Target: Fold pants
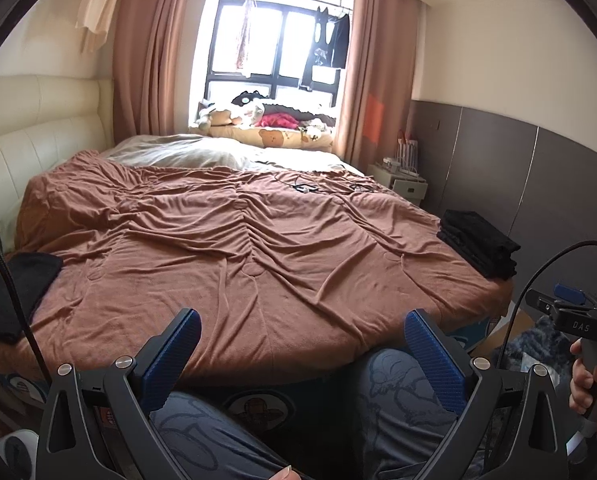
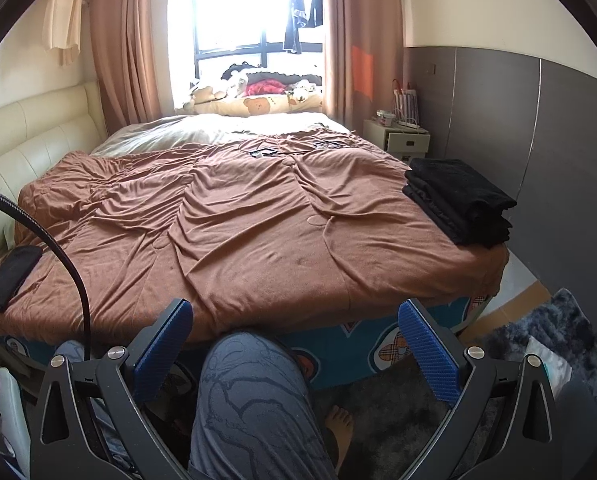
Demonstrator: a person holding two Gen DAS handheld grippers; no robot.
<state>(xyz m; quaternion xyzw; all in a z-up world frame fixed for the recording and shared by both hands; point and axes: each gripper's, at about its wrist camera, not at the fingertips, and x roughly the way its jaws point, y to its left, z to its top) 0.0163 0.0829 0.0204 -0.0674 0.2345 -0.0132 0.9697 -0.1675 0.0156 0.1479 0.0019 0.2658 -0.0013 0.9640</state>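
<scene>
A: Where do the grippers stand?

B: The left gripper [image 1: 302, 354] hangs with its 2 blue fingers [image 1: 176, 354] spread wide, nothing between them, over the person's knees [image 1: 394, 384] at the foot of the bed. The right gripper [image 2: 296, 346] is likewise spread wide and holds nothing, above 1 knee [image 2: 254, 384].

A: And the pants?

B: A folded black stack [image 2: 460, 200] sits at 2 o'clock in the right wrist view, on the right edge of the brown quilt [image 2: 238, 232]. In the left wrist view the same stack [image 1: 478, 246] lies at 3 o'clock. Another black garment [image 1: 16, 290] lies flat at 9 o'clock on the quilt's left edge; I cannot tell whether it is pants.

A: Anything else?

B: A white nightstand [image 2: 404, 138] at 1 o'clock, and the window [image 2: 254, 12] at 12 o'clock with pink curtains [image 2: 126, 40] on each side.
</scene>
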